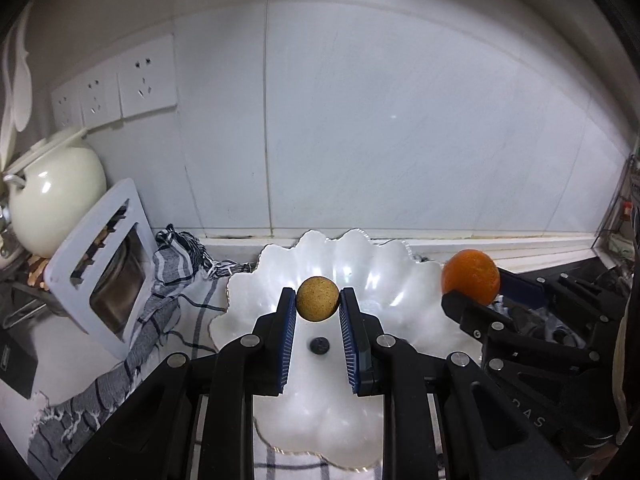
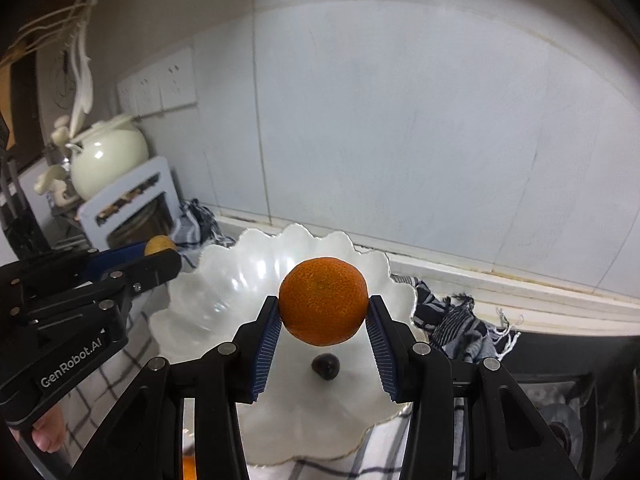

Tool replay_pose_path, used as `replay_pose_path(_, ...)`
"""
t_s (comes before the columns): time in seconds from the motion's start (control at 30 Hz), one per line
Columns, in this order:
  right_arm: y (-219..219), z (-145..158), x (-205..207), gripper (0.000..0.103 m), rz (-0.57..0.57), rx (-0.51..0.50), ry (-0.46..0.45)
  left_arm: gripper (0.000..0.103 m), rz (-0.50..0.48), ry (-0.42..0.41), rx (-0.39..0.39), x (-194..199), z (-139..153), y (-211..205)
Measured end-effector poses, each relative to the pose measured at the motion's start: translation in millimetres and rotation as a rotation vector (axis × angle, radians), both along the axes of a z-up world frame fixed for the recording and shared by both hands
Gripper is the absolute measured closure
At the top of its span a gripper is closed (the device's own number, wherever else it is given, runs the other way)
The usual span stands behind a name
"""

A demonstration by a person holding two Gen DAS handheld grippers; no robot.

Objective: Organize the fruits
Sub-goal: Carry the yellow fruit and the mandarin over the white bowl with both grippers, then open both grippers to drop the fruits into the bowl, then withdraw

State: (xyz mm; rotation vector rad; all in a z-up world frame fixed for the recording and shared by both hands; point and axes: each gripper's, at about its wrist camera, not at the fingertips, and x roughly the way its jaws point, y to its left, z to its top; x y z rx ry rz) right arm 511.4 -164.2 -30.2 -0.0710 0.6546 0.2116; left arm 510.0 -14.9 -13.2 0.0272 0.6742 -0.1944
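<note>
My left gripper (image 1: 318, 300) is shut on a small tan round fruit (image 1: 318, 299), held above a white scalloped plate (image 1: 372, 280). A small dark fruit (image 1: 319, 346) lies in the plate below it. My right gripper (image 2: 323, 308) is shut on an orange (image 2: 323, 300) over the same plate (image 2: 224, 280), where the dark fruit (image 2: 326, 366) shows again. In the left wrist view the right gripper (image 1: 472, 288) with its orange (image 1: 471, 276) is at the plate's right edge. In the right wrist view the left gripper (image 2: 160, 256) and tan fruit (image 2: 159, 245) are at the plate's left edge.
A checked cloth (image 1: 160, 312) lies under the plate. Left of it a pale blue rack (image 1: 100, 260) leans by a cream pot (image 1: 52, 192). A tiled wall (image 1: 400, 140) with sockets (image 1: 148, 76) stands close behind. A stove (image 2: 560, 412) is at the right. A finger (image 2: 48, 436) shows bottom left.
</note>
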Motion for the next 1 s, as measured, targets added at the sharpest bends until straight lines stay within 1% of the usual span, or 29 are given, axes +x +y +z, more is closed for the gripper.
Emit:
replay_pose_path(0.2,2,-16,30,0.058,-0.005,-0.019,0.061,0.080,0.013,0.077,0.025,37,-20,-2)
replay_pose_path(0.27,4,-22,39,0.058,-0.006,-0.030,0.078,0.080,0.024,0.084,0.042,45,-25,-2)
replay_pose_path(0.43,9,-34,61,0.058,-0.003,-0.044,0.123,0.080,0.029,0.134,0.070,68,-40,-4)
replay_pose_path(0.57,15,-42,75,0.058,0.007,-0.061,0.159,0.080,0.024,0.186,0.093,85,-53,-5)
replay_pose_path(0.63,17,-47,82,0.058,0.012,-0.062,0.184,0.080,0.021,0.213,0.092,93,-60,-5)
replay_pose_path(0.8,22,-57,95,0.058,0.022,-0.077,0.234,0.080,0.009,0.277,0.087,106,-73,-7)
replay_pose_path(0.97,20,-68,104,0.058,0.017,-0.076,0.282,0.080,0.002,0.313,0.128,115,-82,-12)
replay_pose_path(1.0,20,-70,105,0.058,0.015,-0.074,0.292,0.078,0.004,0.318,0.134,117,-84,-12)
